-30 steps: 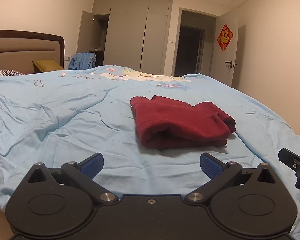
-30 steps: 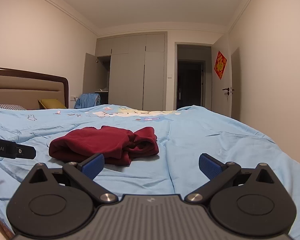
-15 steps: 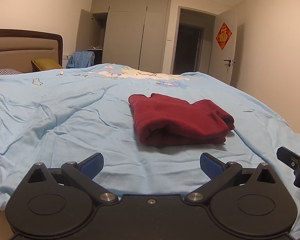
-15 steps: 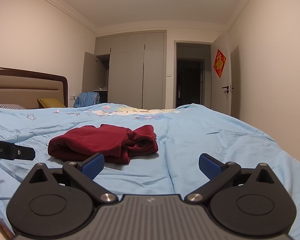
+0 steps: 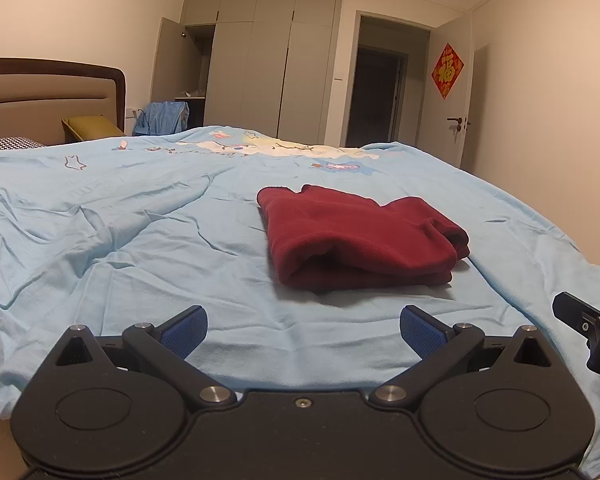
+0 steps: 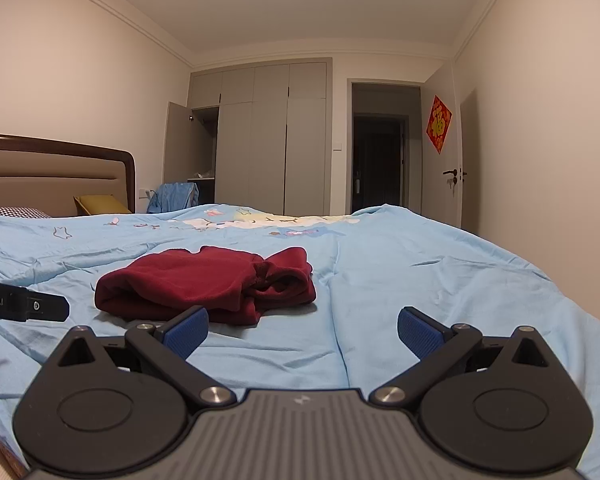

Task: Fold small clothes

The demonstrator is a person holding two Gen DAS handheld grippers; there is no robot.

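From the left wrist we see our left gripper spread wide and empty, short of the folded red garment lying toward the bed's near right edge — likely finished. From the right wrist, our right gripper gapes empty too; nothing blocks the garment — the wardrobe stands far behind.

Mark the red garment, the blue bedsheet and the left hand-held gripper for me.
red garment [image 5: 360,236], left wrist view, top folded layer.
blue bedsheet [image 5: 140,240], left wrist view, bare wrinkled area.
left hand-held gripper [image 5: 302,330], left wrist view, midway between fingertips.
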